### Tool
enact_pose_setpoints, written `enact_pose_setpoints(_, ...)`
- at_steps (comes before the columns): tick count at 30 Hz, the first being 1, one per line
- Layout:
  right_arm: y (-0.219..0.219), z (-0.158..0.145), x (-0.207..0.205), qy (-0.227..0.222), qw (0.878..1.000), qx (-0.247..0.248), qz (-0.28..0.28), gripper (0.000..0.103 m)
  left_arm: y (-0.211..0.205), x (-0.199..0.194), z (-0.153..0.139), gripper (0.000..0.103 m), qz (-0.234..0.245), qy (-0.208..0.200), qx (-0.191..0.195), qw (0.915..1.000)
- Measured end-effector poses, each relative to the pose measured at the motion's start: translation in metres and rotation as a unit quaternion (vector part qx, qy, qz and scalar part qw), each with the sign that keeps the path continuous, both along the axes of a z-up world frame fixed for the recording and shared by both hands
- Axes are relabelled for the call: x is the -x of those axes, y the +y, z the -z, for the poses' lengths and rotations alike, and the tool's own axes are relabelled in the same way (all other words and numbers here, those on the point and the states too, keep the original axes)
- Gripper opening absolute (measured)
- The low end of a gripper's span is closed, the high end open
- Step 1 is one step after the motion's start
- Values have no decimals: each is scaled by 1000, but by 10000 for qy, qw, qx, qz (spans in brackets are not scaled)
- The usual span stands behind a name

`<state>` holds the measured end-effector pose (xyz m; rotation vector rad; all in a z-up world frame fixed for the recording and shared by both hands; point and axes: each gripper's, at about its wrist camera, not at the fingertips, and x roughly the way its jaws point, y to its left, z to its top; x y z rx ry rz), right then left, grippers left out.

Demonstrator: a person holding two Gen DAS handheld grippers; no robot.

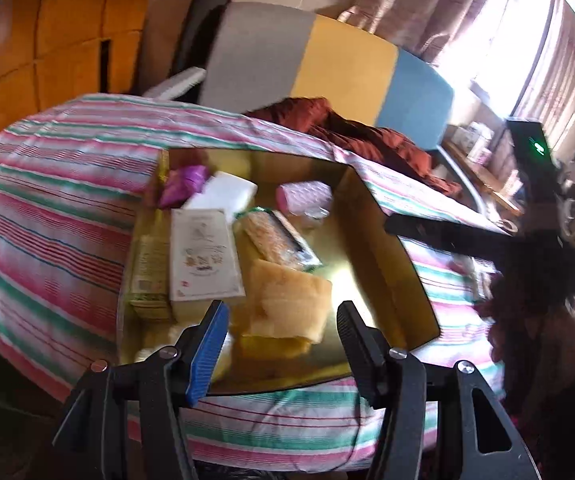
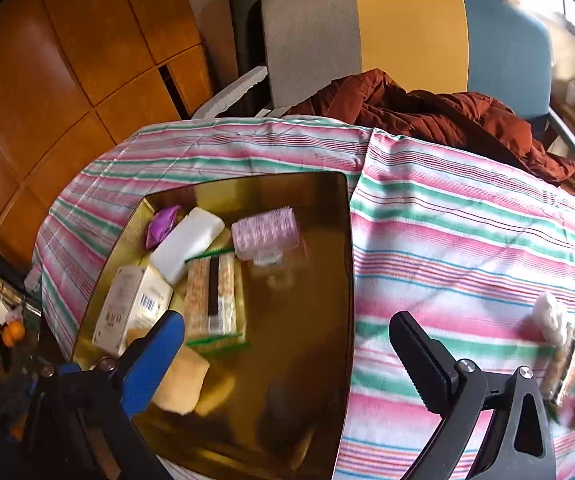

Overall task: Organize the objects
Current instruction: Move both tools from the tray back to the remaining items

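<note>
the gold tray is the largest of the task's things, lying flat on the striped cloth over the desk, at ten o'clock of the right wrist view; it looks rigid, shiny and slippery, so it is better left where it lies than lifted by its thin wall. inside, at nine o'clock of the tray, the white carton is stiff and probably light, and its long flat sides offer the surest grip. beside it toward the centre the clear-wrapped biscuit pack is crinkly, slick and likely brittle inside, best taken gently across its narrow width. at six o'clock the tan sponge-like block looks soft and light and would squash under pressure. the white bar at eleven o'clock is smooth with rounded edges, apt to slip. the pink patterned roll at twelve o'clock may roll, so take it across its ends. the purple foil wrap in the far corner is smallest, crumpled and featherlight. a few blurred small items lie on the cloth at three o'clock of the right wrist view, well apart from the tray. the left gripper hangs over the tray's near edge, fingers apart and empty; the right gripper has fingers spread wide, nothing between them.
</note>
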<state>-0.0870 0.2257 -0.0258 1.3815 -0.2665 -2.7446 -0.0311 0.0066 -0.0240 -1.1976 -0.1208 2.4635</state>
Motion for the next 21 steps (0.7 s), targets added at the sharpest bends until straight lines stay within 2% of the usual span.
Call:
enact_pose_setpoints(12, -27, -1, -36, 352, 9971, -678, -25, 103, -1, -11, -12, 57, -499, 509, 679, 9951)
enact_pose_setpoints(21, -31, 0, -55, 509, 9956, -785, 17, 103, -2, -17, -19, 57, -854, 674, 935, 9897)
